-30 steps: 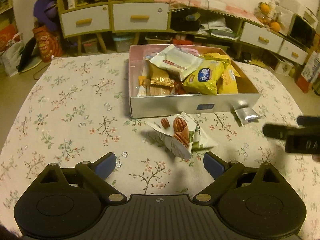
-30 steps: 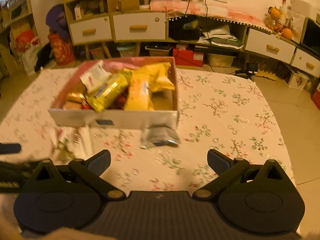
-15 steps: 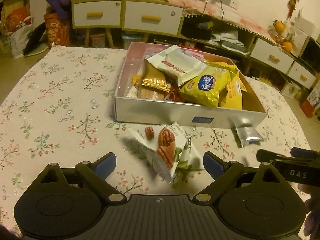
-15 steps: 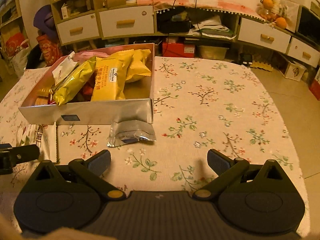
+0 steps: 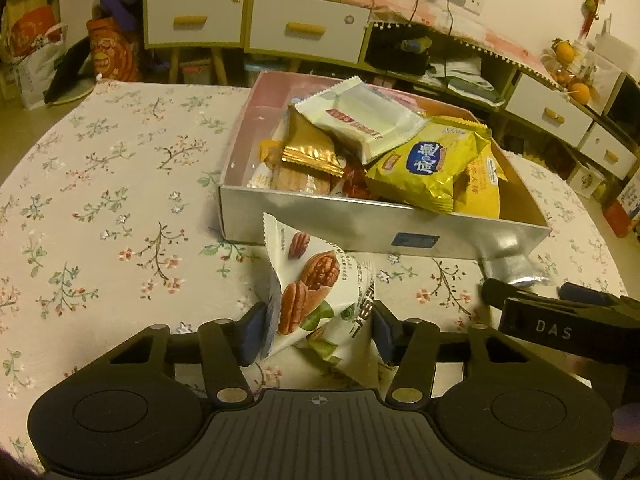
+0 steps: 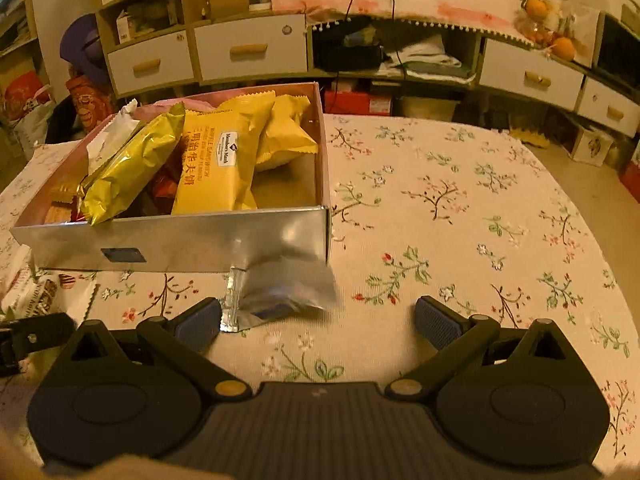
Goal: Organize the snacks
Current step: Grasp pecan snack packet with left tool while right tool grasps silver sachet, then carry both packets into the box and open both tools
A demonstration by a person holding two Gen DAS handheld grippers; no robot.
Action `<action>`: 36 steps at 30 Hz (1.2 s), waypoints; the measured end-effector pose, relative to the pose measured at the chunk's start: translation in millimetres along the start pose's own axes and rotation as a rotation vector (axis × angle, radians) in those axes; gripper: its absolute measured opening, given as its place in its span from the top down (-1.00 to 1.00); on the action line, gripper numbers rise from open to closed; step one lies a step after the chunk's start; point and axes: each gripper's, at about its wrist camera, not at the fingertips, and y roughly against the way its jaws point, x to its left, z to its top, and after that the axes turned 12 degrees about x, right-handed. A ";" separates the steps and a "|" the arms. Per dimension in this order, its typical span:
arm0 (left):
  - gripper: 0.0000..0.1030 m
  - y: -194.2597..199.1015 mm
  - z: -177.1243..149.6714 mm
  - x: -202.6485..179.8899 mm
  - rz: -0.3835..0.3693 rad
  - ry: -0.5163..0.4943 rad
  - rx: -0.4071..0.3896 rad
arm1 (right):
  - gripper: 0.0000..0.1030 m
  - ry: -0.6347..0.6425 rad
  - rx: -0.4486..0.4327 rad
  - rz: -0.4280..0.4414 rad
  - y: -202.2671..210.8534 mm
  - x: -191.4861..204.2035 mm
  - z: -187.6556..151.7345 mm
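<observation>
**Two grippers at the snack box: left clamped on a pecan packet, right spread wide**

We see the left gripper [image 5: 318, 330] held low over the floral tablecloth [image 5: 112, 216], its blue pads [image 5: 254, 332] pressed against both sides of the pecan packet [image 5: 320, 292], which stands between them just short of the silver box [image 5: 360, 228]. The right gripper [image 6: 318, 322] also points toward the box, its fingers spread apart with nothing between the pads; the silver foil pouch [image 6: 280, 292] lies just ahead of its left finger, touching the box's near wall.

In the left view the right gripper [image 5: 568, 320] enters from the right edge, cut off by the frame; it bears the letters "DAS". The lower part of the pecan packet is hidden behind the left gripper's body. In the right view only a sliver of the left gripper [image 6: 32, 336] shows at the left edge.

Inside the box, snacks are heaped and overlap. A yellow packet [image 6: 218, 168] reads "Member's Mark"; the remaining print, in Chinese characters, we cannot make out reliably.
</observation>
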 end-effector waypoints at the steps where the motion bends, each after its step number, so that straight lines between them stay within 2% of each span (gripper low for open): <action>1: 0.02 0.0 -0.1 0.7 -0.001 -0.003 0.000 | -1.00 -0.002 -0.006 -0.001 -0.3 0.7 0.6; 5: 0.03 0.6 0.7 3.9 -0.004 -0.008 0.000 | -0.94 -0.002 -0.026 -0.006 -0.9 5.3 2.1; 11: 0.07 1.9 1.3 5.1 -0.003 -0.017 0.006 | -0.48 0.037 -0.045 0.021 2.6 10.2 5.0; 15: 0.07 2.6 1.8 5.6 -0.006 -0.020 0.011 | -0.03 0.072 -0.051 0.050 6.6 13.1 4.8; 18: 0.10 3.7 1.6 5.7 -0.007 -0.023 0.014 | 0.23 0.097 -0.046 0.061 9.4 16.1 5.4; 26: 0.11 6.2 0.5 5.3 -0.024 -0.056 0.031 | 0.28 0.134 -0.004 0.090 13.7 18.6 7.0; 36: 0.12 16.7 4.7 15.0 -0.081 -0.038 0.052 | 0.29 0.109 0.042 0.142 27.9 11.6 12.6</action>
